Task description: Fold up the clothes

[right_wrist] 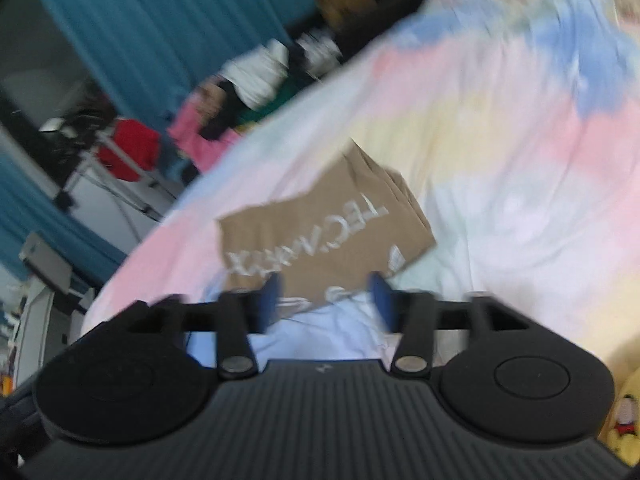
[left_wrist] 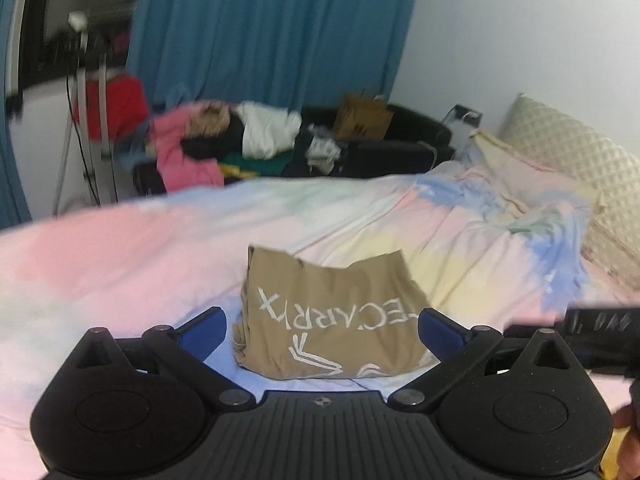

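A tan folded garment (left_wrist: 328,316) with white lettering lies on the pastel bedspread (left_wrist: 120,264). My left gripper (left_wrist: 322,330) is open, its blue-padded fingers (left_wrist: 202,330) on either side of the garment's near end, close above the bed. In the right wrist view the same garment (right_wrist: 320,232) lies just beyond my right gripper (right_wrist: 326,300), which is open and empty; this view is tilted and blurred. Part of the right gripper (left_wrist: 592,332) shows at the right edge of the left wrist view.
A heap of mixed clothes (left_wrist: 240,140) lies on a black sofa (left_wrist: 400,140) beyond the bed, before a blue curtain (left_wrist: 272,28). A pillow (left_wrist: 568,148) sits at the bed's right. A tripod stand (left_wrist: 86,112) stands at the left. A yellow plush toy (right_wrist: 624,420) is at the right.
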`<action>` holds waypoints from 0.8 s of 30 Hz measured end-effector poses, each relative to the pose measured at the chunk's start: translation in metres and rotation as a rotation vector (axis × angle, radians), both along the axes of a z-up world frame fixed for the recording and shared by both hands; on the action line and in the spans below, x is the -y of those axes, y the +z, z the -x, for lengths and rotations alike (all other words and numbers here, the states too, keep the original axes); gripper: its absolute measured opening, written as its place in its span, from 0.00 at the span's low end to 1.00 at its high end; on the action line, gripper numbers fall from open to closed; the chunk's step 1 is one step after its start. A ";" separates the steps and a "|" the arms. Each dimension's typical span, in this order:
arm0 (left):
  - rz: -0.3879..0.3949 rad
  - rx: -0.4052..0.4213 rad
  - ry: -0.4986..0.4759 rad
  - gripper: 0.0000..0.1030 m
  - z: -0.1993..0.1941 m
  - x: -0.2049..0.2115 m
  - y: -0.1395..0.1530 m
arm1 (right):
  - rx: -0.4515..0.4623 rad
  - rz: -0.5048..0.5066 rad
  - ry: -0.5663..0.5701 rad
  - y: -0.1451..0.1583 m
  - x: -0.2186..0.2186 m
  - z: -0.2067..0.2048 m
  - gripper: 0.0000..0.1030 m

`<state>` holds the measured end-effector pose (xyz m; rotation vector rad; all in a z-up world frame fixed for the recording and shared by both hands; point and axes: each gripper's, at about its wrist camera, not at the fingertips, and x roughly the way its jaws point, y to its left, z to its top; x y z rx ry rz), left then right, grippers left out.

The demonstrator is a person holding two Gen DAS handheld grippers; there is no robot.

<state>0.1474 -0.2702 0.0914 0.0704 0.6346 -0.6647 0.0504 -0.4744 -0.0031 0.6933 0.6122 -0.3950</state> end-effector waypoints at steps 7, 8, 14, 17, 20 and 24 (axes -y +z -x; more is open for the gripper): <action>0.027 0.157 -0.007 1.00 0.088 -0.048 0.051 | 0.129 0.193 0.101 0.048 -0.056 0.065 0.84; 0.033 0.180 -0.008 1.00 0.101 -0.056 0.056 | 0.143 0.208 0.105 0.049 -0.062 0.074 0.84; 0.064 0.273 -0.008 1.00 0.157 -0.095 0.060 | 0.244 0.308 0.160 0.053 -0.102 0.115 0.84; 0.084 0.279 -0.014 1.00 0.174 -0.111 0.056 | 0.286 0.366 0.164 0.047 -0.118 0.127 0.84; 0.099 0.291 0.002 1.00 0.184 -0.123 0.051 | 0.313 0.409 0.165 0.039 -0.131 0.134 0.84; 0.117 0.299 0.030 1.00 0.190 -0.138 0.041 | 0.339 0.480 0.163 0.031 -0.147 0.138 0.84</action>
